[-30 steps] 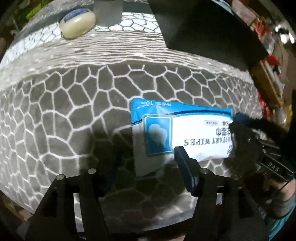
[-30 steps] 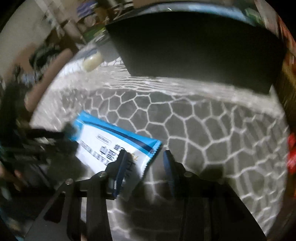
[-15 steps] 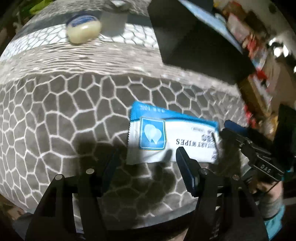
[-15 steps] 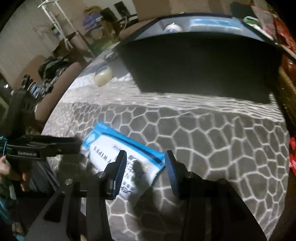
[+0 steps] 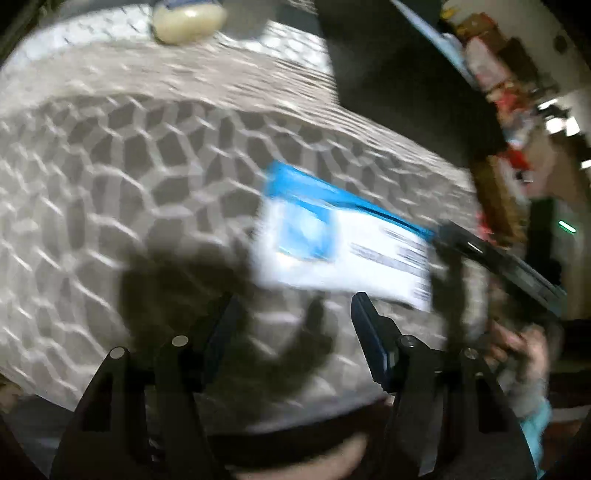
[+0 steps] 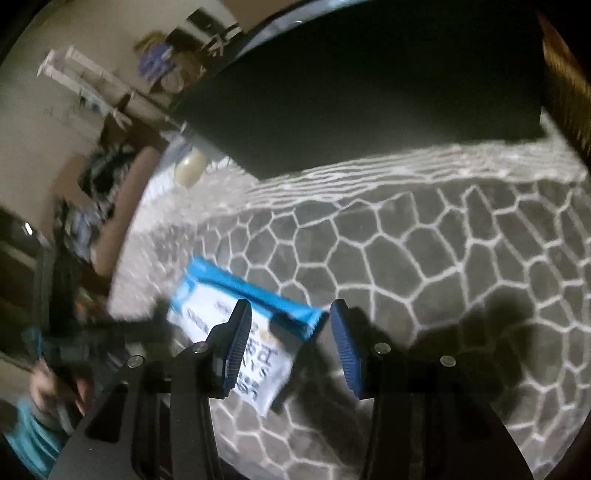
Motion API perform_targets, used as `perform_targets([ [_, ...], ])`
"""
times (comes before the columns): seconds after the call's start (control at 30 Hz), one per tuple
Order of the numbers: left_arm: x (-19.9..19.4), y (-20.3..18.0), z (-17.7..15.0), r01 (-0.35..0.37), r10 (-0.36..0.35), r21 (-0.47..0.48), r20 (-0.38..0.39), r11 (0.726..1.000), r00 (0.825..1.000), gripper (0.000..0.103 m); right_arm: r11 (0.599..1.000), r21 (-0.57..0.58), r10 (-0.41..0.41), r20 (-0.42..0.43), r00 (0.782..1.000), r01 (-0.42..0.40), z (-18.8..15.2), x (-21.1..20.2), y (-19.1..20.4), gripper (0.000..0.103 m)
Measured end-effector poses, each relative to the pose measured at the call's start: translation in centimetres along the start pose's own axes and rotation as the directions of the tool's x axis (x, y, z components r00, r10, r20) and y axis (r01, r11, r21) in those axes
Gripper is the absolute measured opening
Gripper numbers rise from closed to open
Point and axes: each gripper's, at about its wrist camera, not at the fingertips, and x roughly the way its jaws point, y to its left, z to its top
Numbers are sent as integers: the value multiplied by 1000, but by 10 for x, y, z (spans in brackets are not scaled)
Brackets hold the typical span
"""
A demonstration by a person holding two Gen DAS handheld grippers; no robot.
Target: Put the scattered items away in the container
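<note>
the wipes packet (image 5: 343,251) sits mid-frame on the patterned tablecloth (image 5: 110,184). left gripper (image 5: 295,325) gapes wide, empty; right gripper (image 6: 286,332) also wide, its jaws straddling the packet's corner, not clamped.

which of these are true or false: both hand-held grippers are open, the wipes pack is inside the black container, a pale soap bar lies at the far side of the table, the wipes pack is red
1. Both the left hand-held gripper and the right hand-held gripper are open. True.
2. The wipes pack is inside the black container. False: it is outside it, above the patterned tablecloth.
3. A pale soap bar lies at the far side. True.
4. The wipes pack is red. False: it is blue and white.
</note>
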Motion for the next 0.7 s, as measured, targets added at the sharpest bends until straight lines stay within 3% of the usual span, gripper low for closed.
perform_targets([
  [0.17,26,-32,-14,183,-184,-16,-70,983,980,61,996,15,85,7,996,-85,10,10,3,46],
  [0.27,45,-47,-11,209,-211,-29,-87,977,974,61,994,-33,104,-6,995,-104,10,17,15,46],
  [0.4,51,-35,0,232,-240,-122,-51,965,969,62,994,-34,100,-77,992,-102,0,27,18,46],
  [0.57,46,-22,11,214,-217,-162,0,963,976,64,985,4,169,-117,979,-170,-14,22,16,46],
  [0.7,56,-21,17,246,-248,-187,9,951,969,66,970,10,241,-165,956,-243,-23,21,20,46],
])
